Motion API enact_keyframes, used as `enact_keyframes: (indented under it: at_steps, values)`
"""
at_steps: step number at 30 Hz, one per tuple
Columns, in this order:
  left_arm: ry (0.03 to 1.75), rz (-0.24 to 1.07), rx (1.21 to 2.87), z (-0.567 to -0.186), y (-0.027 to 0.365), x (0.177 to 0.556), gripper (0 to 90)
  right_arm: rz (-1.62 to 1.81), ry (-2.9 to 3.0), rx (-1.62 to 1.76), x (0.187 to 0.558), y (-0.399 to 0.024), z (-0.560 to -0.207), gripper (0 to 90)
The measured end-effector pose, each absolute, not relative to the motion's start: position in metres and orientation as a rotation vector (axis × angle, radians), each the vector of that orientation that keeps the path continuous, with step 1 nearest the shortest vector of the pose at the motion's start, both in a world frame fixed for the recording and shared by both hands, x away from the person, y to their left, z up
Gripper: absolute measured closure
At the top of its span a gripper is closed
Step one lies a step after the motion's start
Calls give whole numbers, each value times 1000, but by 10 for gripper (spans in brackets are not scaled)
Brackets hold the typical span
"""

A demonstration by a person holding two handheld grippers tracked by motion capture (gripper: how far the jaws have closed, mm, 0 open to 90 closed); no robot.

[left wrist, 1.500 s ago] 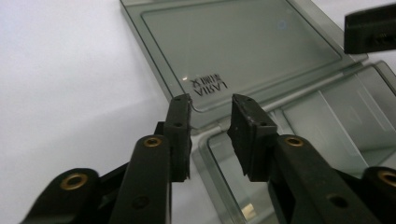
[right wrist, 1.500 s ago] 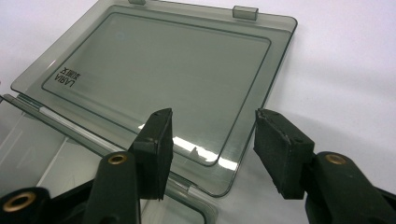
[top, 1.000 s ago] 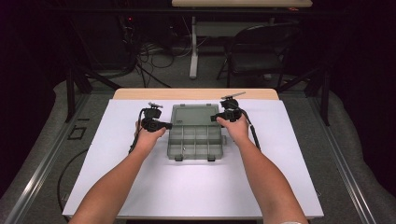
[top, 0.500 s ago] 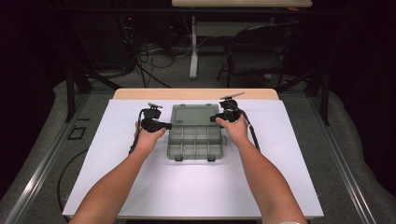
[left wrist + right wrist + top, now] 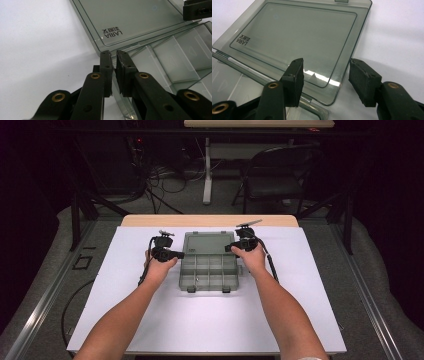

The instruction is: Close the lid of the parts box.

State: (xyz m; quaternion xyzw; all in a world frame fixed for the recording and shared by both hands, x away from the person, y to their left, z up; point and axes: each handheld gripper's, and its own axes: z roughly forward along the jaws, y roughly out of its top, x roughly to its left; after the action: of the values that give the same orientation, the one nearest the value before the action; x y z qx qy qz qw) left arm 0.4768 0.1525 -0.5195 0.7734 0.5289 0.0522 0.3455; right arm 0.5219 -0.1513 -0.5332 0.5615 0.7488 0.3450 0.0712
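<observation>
Clamping box wall point(image 5: 117, 82) w/ left tool point(image 5: 114, 62); right tool point(image 5: 325, 72) open.

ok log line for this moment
box: open, lid flat | left gripper: shut on box wall | right gripper: open over lid corner

The left gripper point(image 5: 113, 72) has its jaws nearly closed on the thin side wall of a clear grey compartment box point(image 5: 175, 62). The box's lid point(image 5: 130, 20), printed LARIA, lies flat open on the white surface point(image 5: 37, 50) beyond.
</observation>
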Motion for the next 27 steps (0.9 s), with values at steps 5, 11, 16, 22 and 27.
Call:
enact_keyframes:
  at_steps: [5, 11, 16, 22, 27]
  values:
    - [1375, 144, 2008, -520, 152, 476, 837, 1033, 2253, 1714, 523, -151, -535, 442]
    - [1372, 139, 2010, -520, 152, 477, 835, 1024, 2257, 1726, 524, -150, -538, 432]
    - [1376, 135, 2008, -522, 152, 476, 814, 1019, 2254, 1746, 525, -149, -539, 407]
    - [1380, 139, 2005, -522, 152, 476, 814, 1013, 2248, 1757, 526, -147, -540, 384]
    - [1378, 133, 2005, -522, 152, 476, 814, 1016, 2247, 1776, 527, -147, -540, 379]
